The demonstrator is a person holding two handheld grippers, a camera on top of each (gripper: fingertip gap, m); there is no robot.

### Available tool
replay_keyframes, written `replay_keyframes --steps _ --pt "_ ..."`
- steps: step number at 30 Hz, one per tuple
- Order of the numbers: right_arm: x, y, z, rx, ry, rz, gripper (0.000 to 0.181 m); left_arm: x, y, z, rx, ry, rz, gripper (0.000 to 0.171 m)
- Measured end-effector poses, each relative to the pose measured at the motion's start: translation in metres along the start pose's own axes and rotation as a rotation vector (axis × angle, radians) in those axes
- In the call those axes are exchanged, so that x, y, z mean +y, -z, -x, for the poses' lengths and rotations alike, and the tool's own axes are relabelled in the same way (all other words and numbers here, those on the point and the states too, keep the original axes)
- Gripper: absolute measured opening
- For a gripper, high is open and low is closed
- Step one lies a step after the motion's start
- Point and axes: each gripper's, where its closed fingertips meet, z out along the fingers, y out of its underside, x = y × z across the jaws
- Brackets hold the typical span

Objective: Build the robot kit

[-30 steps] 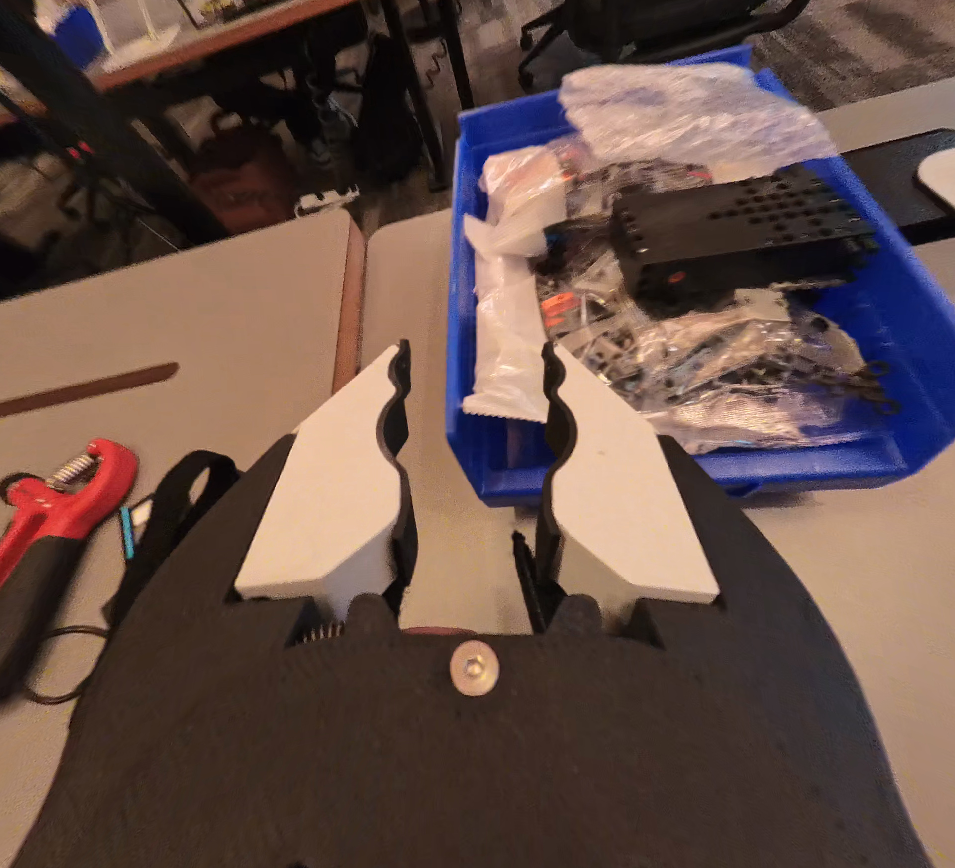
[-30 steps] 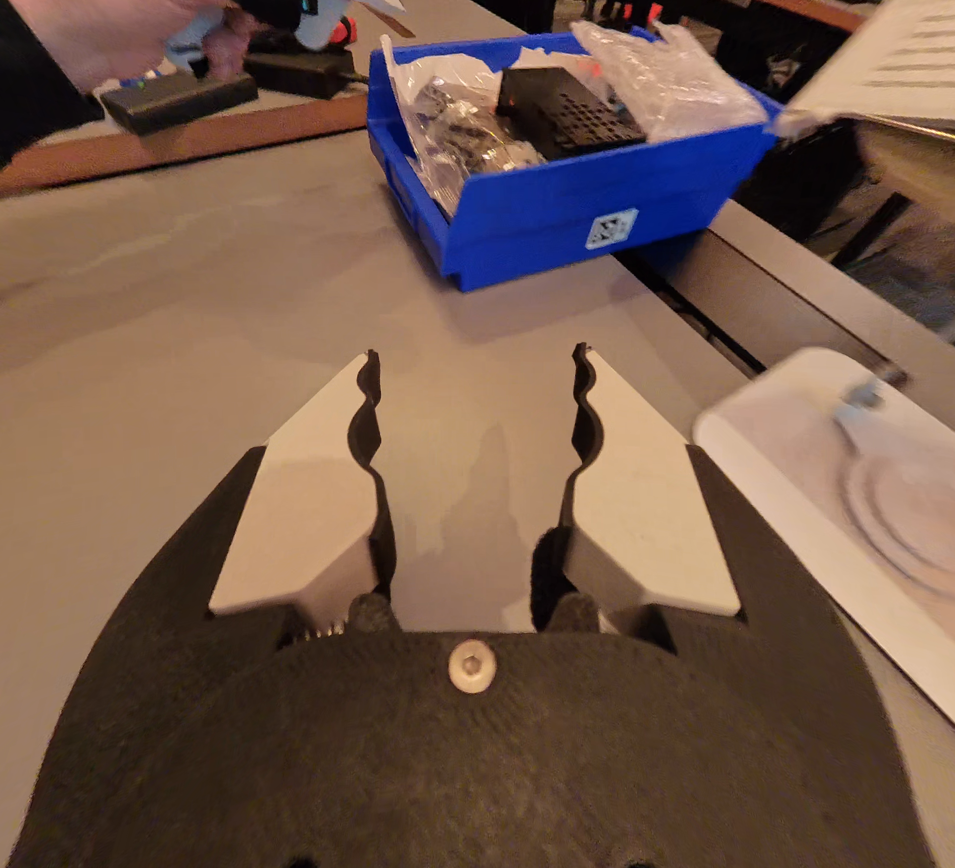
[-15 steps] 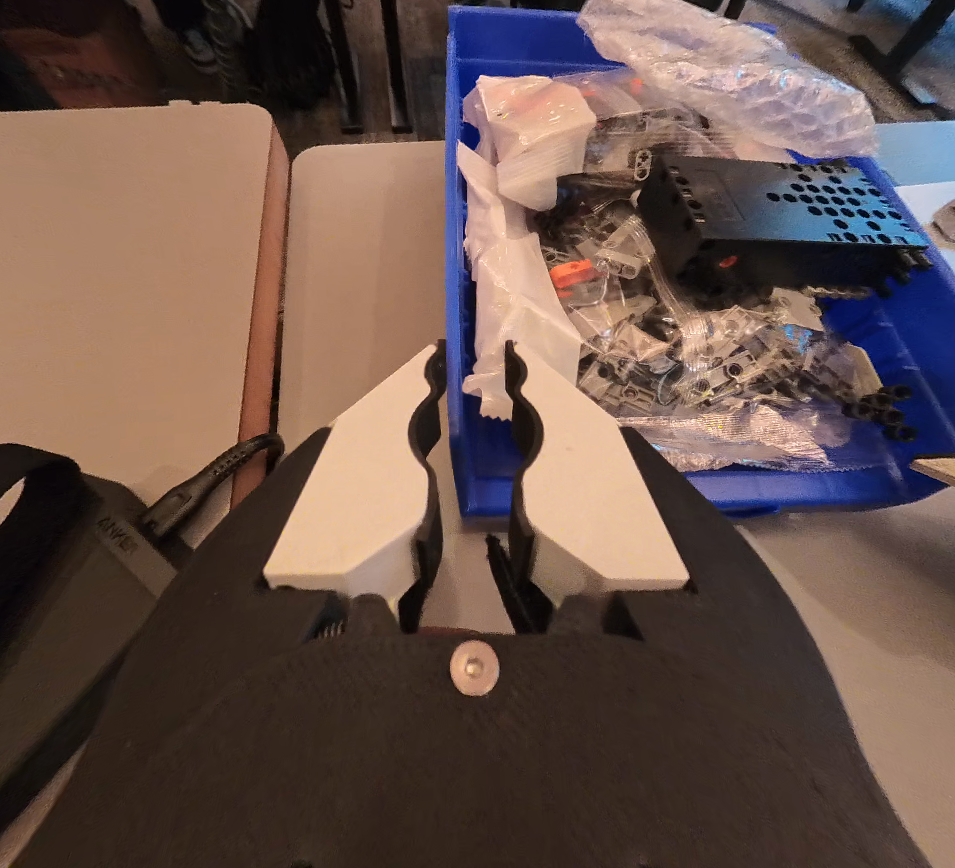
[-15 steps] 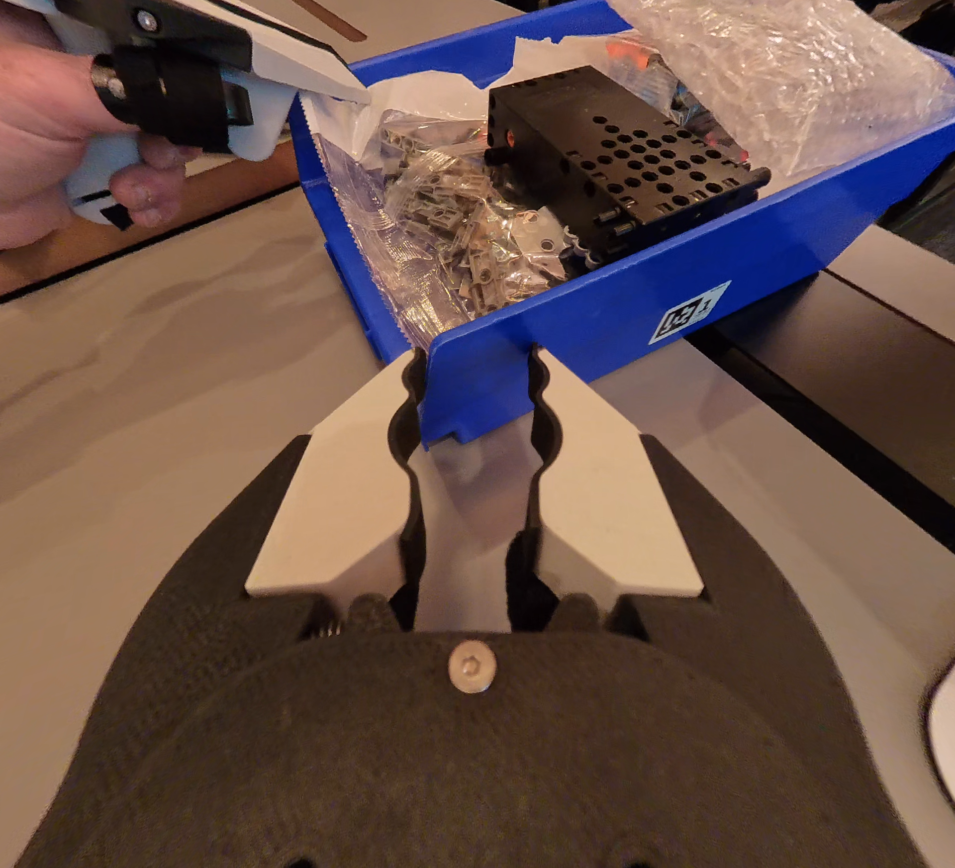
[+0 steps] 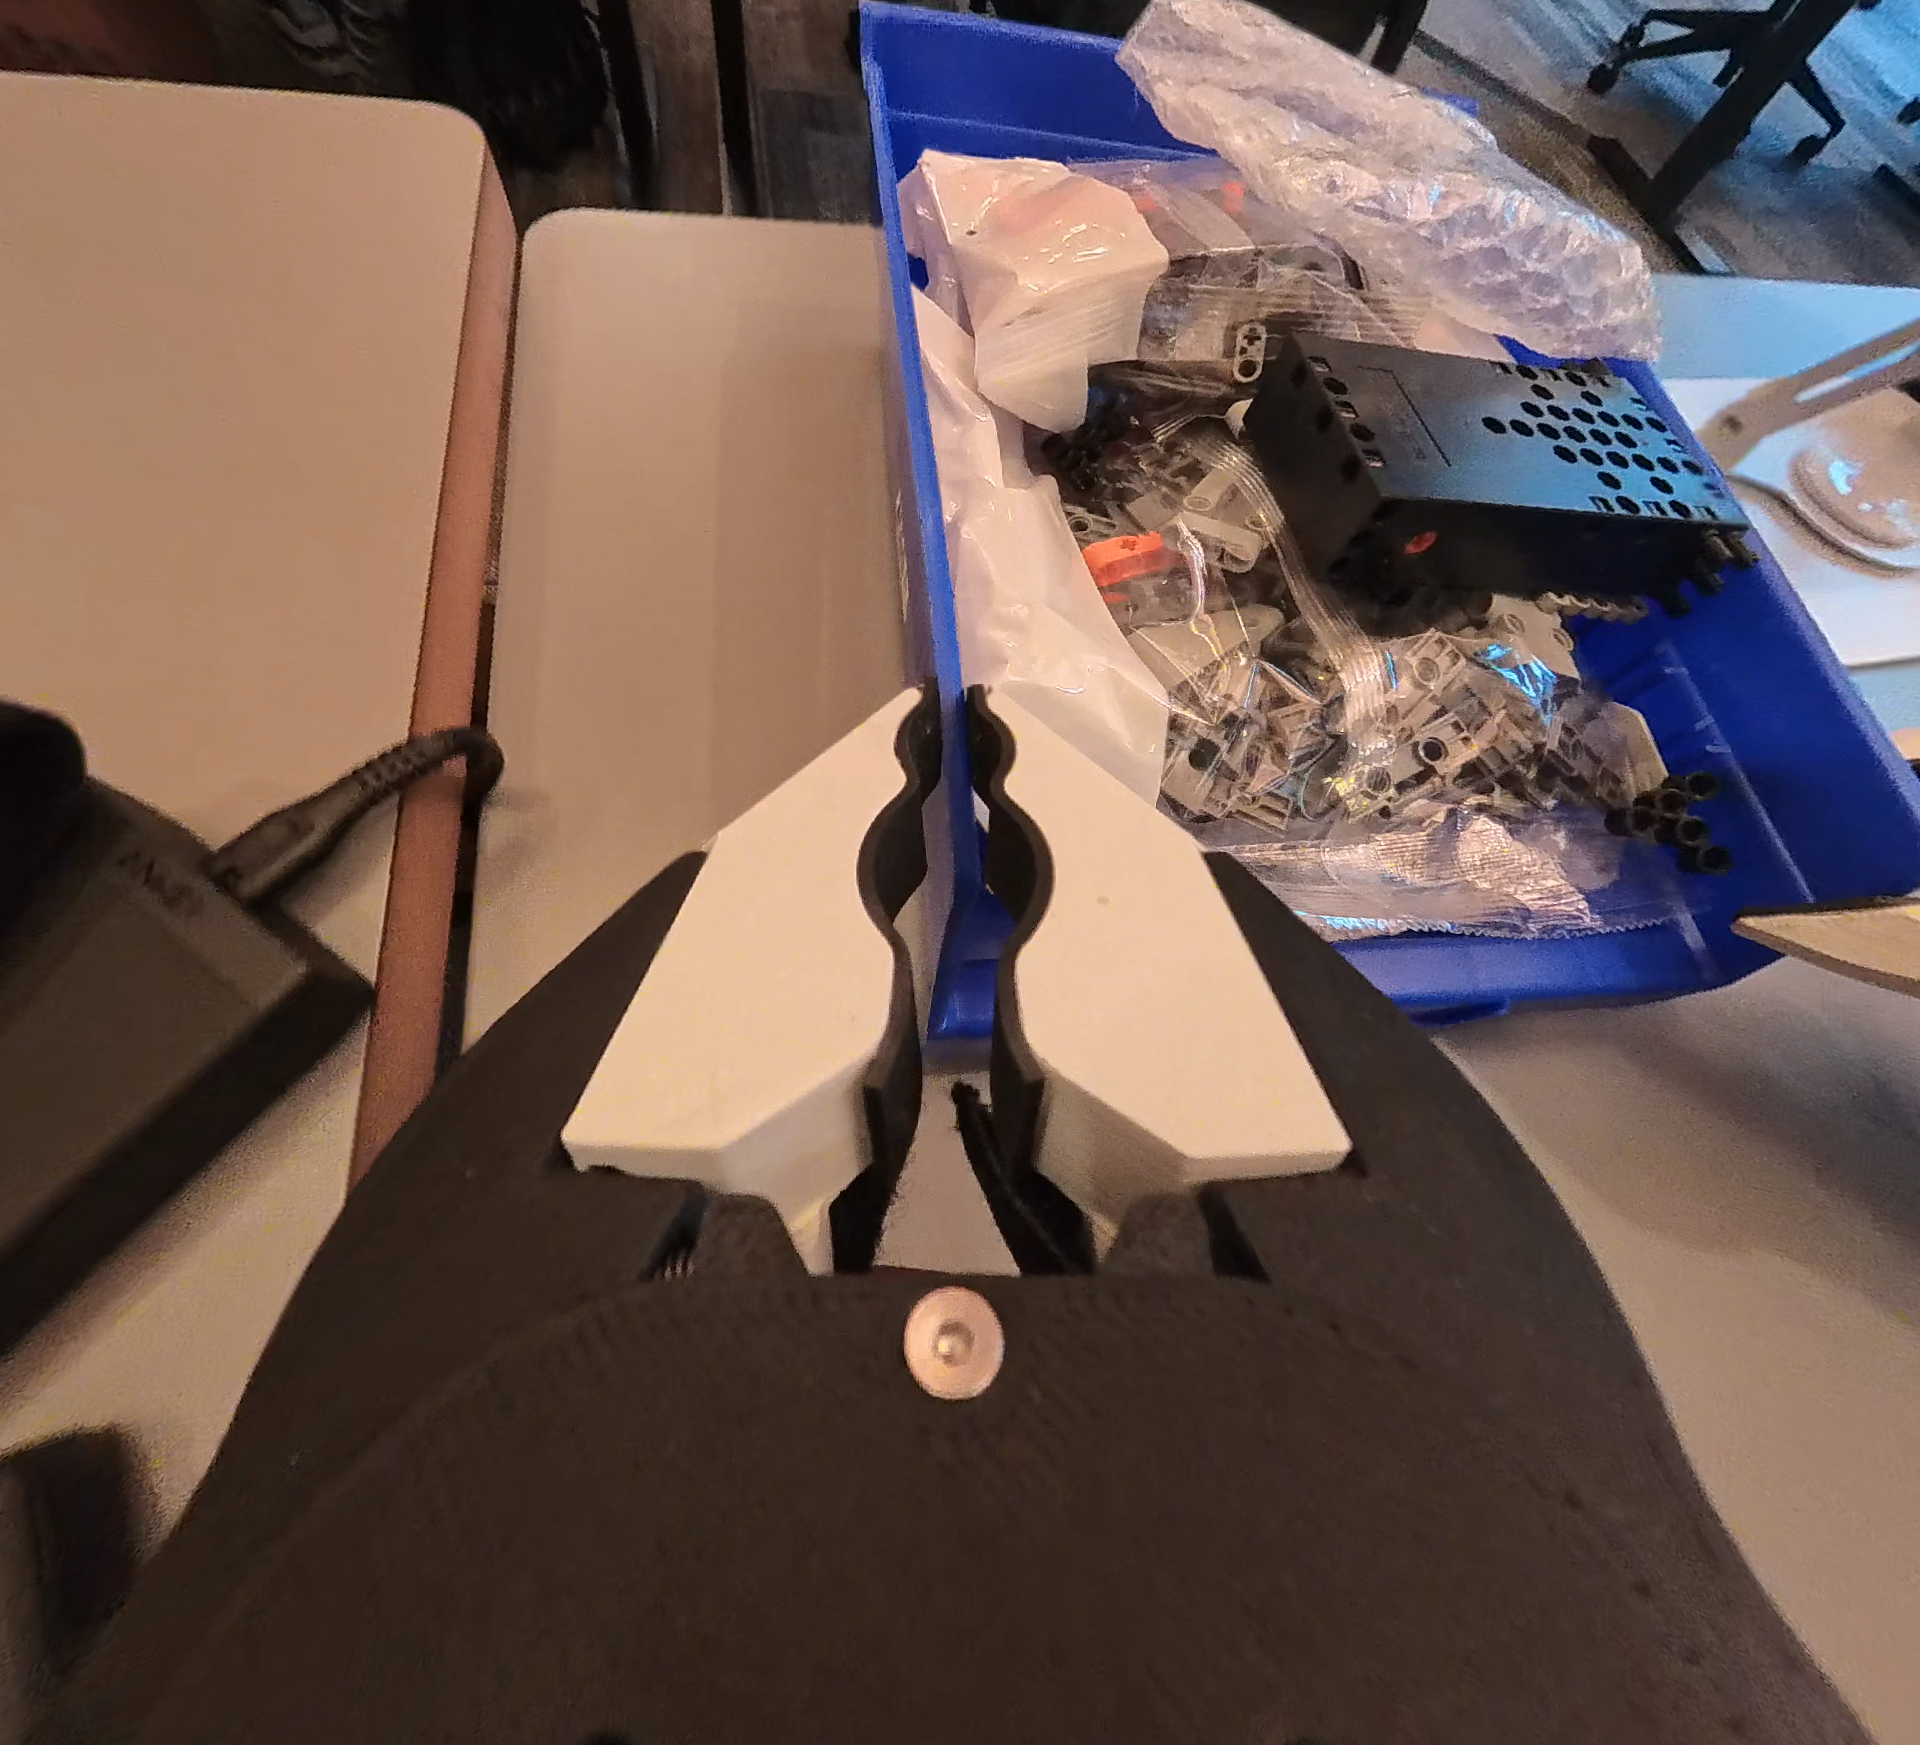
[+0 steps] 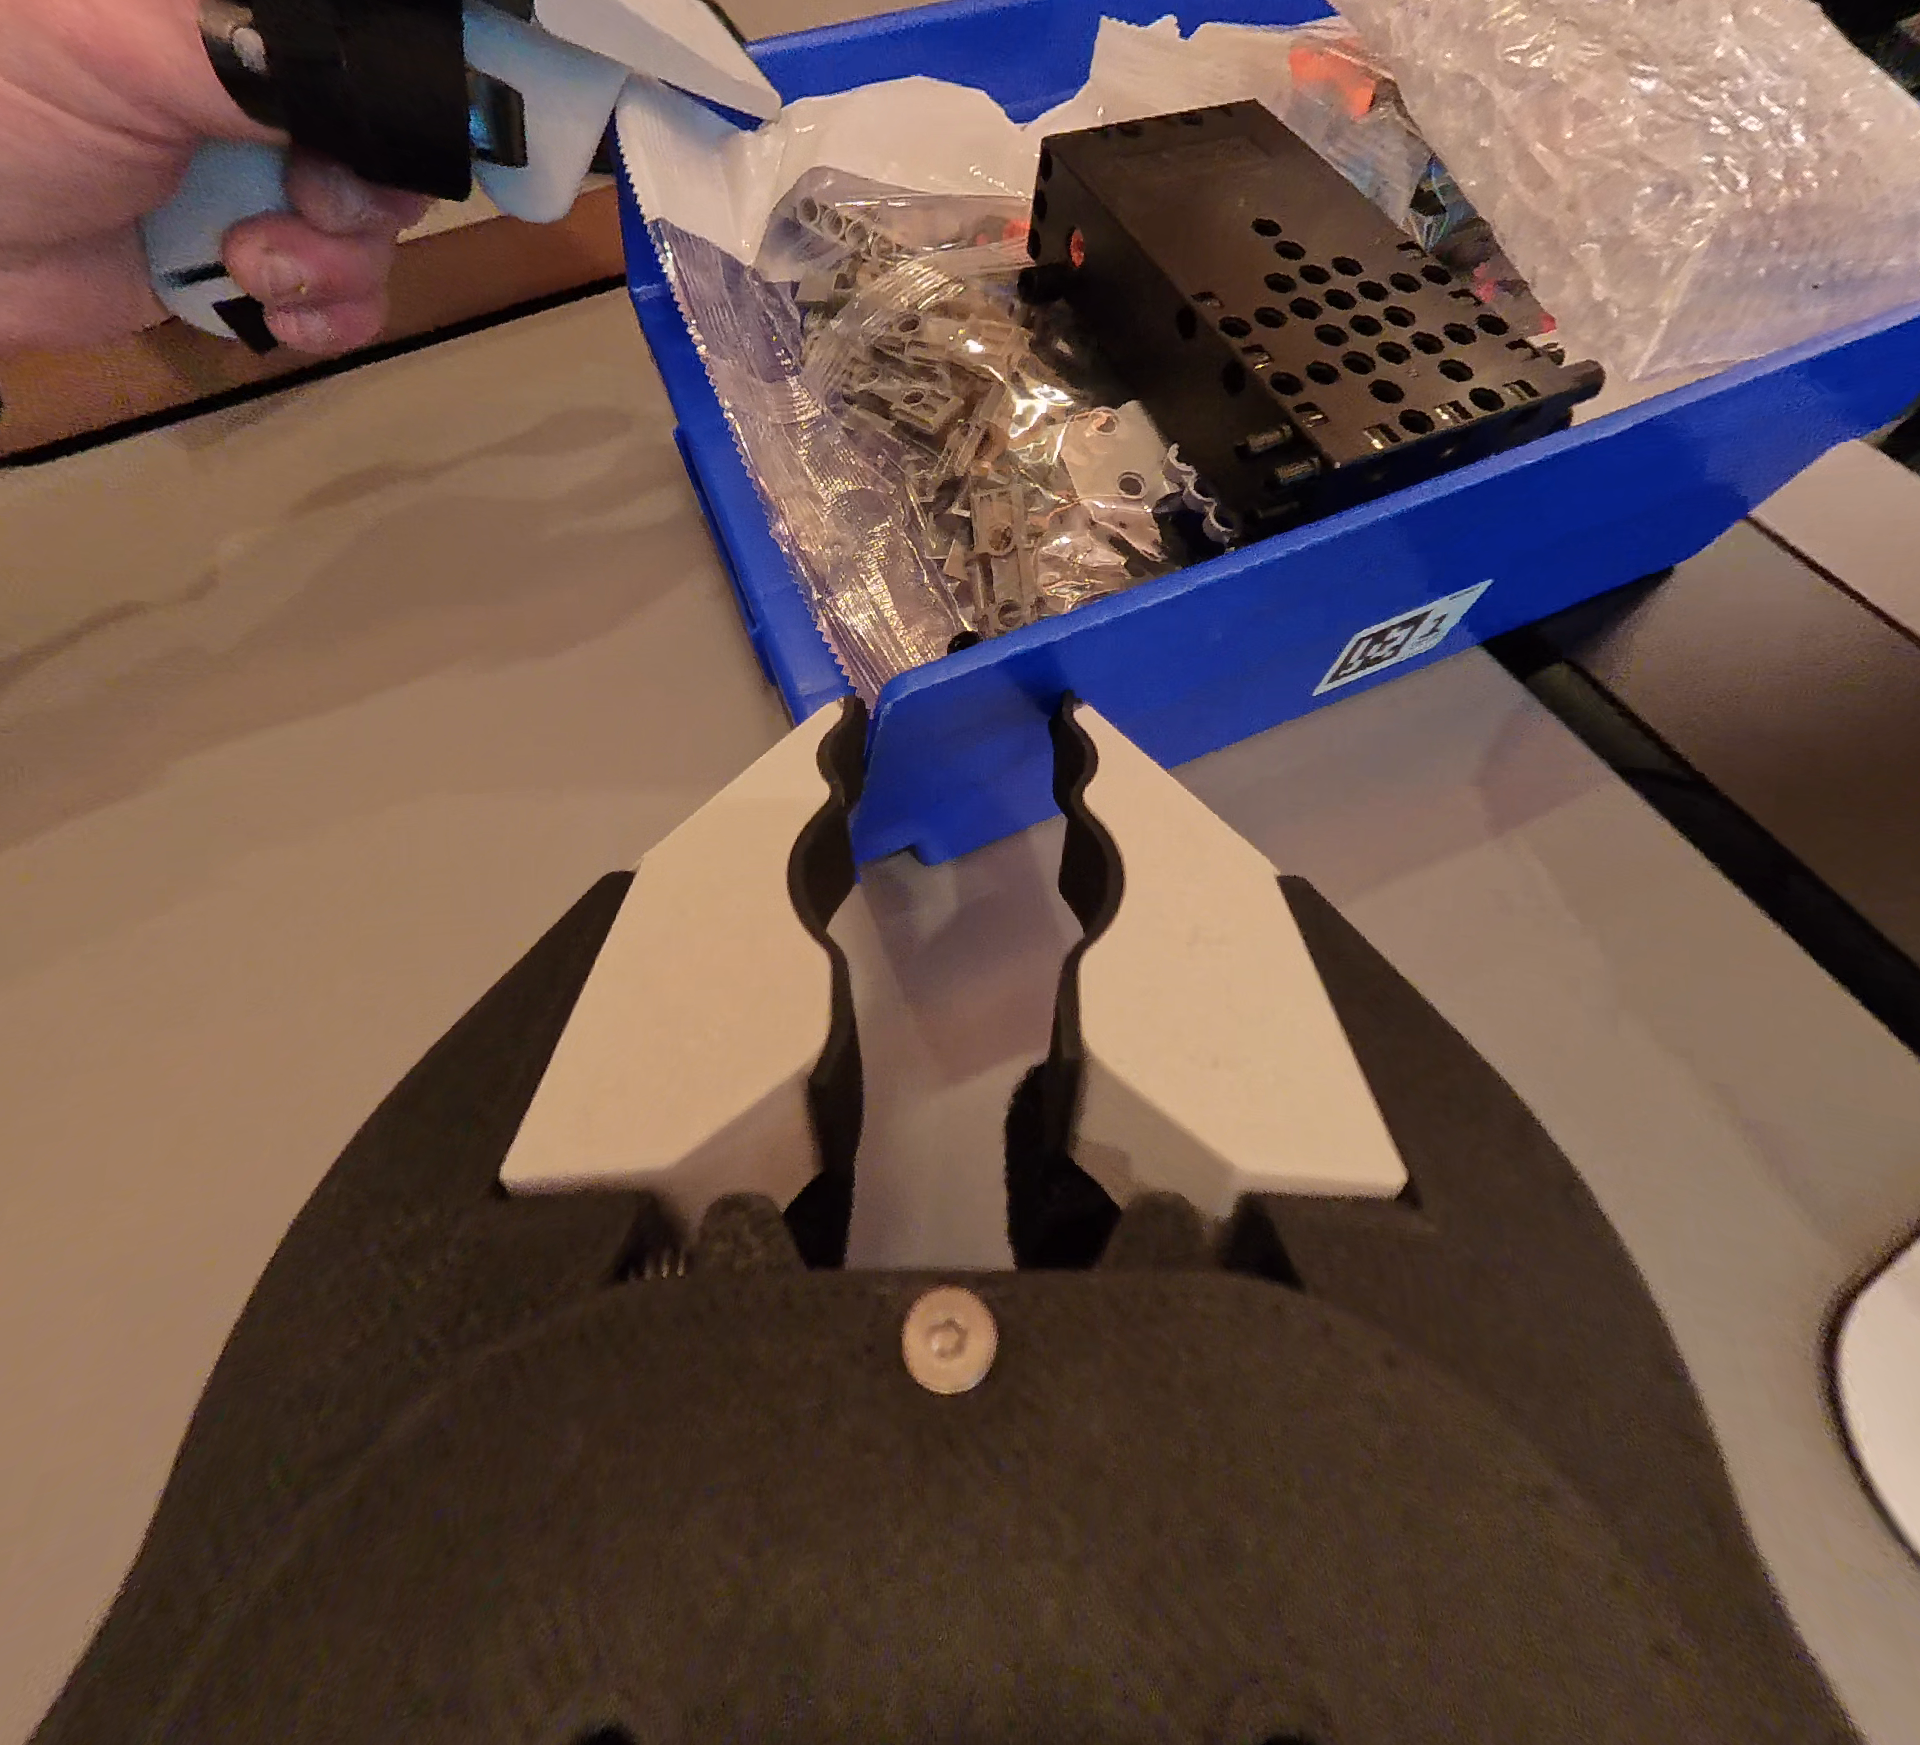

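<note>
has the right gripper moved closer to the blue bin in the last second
Yes. The right gripper has moved forward to the blue bin: a second ago bare table lay between them, now its open fingertips reach the bin's near corner wall.

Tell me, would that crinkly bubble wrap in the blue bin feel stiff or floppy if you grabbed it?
Probably floppy and very light: the bubble wrap is thin, clear and crumpled, draped over the bin rim. A pinch would likely crush it instead of lifting it neatly. Its glossy film may slip, and it could drag on the black box beside it.
</note>
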Motion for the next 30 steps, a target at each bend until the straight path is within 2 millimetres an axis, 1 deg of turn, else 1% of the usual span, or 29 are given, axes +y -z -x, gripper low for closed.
replay_keyframes --steps 2,4,6,9,11,14,18,22,25,28,30 --pt "0.005 0.009 0.019 -0.037 0.017 0.001 0.036 0.011 0.015 -0.003 0.001 0.002 0.021 0.002" --pt "0.011 0.019 0.034 -0.058 0.022 0.012 0.036 0.024 0.034 -0.009 0.023 0.020 0.042 0.002" --pt "0.015 0.027 0.049 -0.083 0.036 0.014 0.036 0.034 0.048 -0.013 0.024 -0.001 0.077 0.002" --pt "0.020 0.034 0.062 -0.108 0.036 0.029 0.036 0.044 0.064 -0.017 0.034 -0.038 0.180 0.003" --pt "0.021 0.037 0.066 -0.113 0.038 0.033 0.036 0.049 0.069 -0.019 0.036 -0.063 0.250 0.003" --pt "0.023 0.040 0.074 -0.123 0.036 0.029 0.037 0.054 0.074 -0.020 0.045 -0.051 0.321 0.003" --pt "0.028 0.048 0.090 -0.158 0.043 0.025 0.037 0.069 0.097 -0.024 0.020 -0.080 0.386 0.003" --pt "0.033 0.057 0.114 -0.199 0.056 0.034 0.036 0.088 0.126 -0.026 -0.019 -0.100 0.459 0.004" --pt "0.037 0.064 0.137 -0.234 0.071 0.043 0.037 0.101 0.148 -0.026 -0.042 -0.103 0.490 0.004" --pt "0.040 0.069 0.157 -0.297 0.048 0.040 0.039 0.107 0.159 -0.022 -0.025 -0.066 0.477 0.004" --pt "0.042 0.073 0.161 -0.297 0.063 0.034 0.039 0.110 0.165 -0.020 -0.017 -0.082 0.493 0.003"
